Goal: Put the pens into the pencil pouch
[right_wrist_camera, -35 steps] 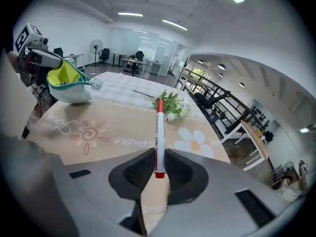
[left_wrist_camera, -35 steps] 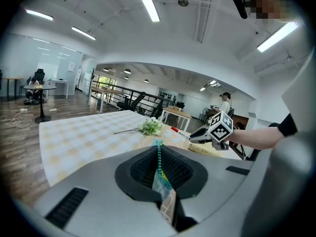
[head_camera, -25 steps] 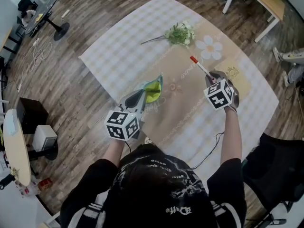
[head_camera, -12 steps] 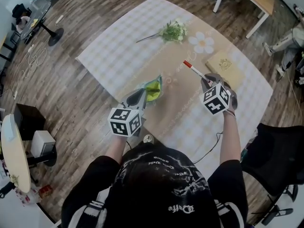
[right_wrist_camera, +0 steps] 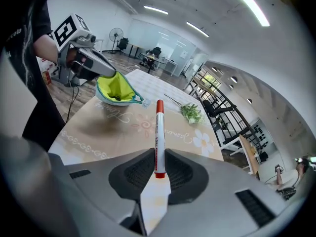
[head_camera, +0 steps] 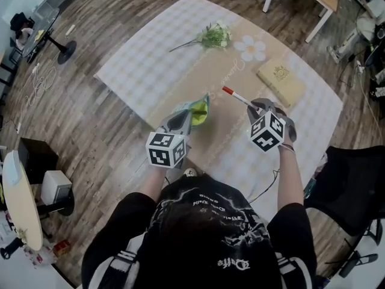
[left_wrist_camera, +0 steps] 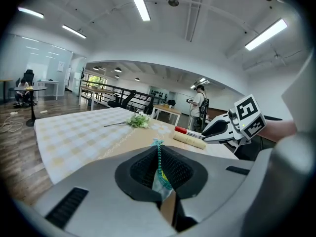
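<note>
While the pouch (head_camera: 196,111) stays pinched, the pen (head_camera: 239,97) has moved closer.

The person wears a black short-sleeved T-shirt (head_camera: 204,233) with white lettering and white-striped sleeves (head_camera: 120,262). The grey moulded-plastic left gripper (head_camera: 190,115) and right gripper (head_camera: 250,105) each carry a white cube (head_camera: 165,150) with black square markers and have black ribbed pads (left_wrist_camera: 141,170). A thin black cable (head_camera: 265,188) hangs below the right one.

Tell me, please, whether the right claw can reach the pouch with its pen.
Probably yes: the left claw holds the pouch, mouth open toward the right claw, with nothing between it and the pen.
</note>
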Motion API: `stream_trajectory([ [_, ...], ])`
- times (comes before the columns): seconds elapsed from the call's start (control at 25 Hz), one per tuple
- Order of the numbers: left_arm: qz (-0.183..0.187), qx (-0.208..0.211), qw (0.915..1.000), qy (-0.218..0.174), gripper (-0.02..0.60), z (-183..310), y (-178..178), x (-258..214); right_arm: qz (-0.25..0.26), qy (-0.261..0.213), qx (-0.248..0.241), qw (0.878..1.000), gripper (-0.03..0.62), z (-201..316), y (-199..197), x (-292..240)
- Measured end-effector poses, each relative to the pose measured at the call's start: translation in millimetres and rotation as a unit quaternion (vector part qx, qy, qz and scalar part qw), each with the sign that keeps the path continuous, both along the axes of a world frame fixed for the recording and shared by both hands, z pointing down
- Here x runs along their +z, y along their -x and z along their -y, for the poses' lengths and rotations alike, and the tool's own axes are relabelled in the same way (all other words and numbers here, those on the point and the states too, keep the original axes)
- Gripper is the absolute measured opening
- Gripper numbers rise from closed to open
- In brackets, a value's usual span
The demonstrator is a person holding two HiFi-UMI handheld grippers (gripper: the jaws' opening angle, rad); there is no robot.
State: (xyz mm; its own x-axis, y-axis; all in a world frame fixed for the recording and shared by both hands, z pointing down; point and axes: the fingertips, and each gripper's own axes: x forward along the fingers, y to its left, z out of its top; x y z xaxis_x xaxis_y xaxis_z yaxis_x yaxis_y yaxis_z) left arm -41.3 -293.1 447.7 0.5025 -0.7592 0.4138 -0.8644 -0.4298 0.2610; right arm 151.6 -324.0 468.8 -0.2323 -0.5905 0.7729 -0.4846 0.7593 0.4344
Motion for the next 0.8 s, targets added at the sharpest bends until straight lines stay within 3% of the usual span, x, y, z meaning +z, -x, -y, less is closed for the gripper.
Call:
stream_trajectory([
  [0.36, -0.006, 0.005, 0.9998, 0.017, 0.034, -4, -15, 35, -0.014, 0.032, -0.031, 0.999, 0.074, -35, 13, 39],
  [0.8, 0.025, 0.021, 0.9994, 0.009, 0.034, -15, -24, 49, -0.033, 0.072, -0.071, 0.994, 0.074, -69, 46, 61],
])
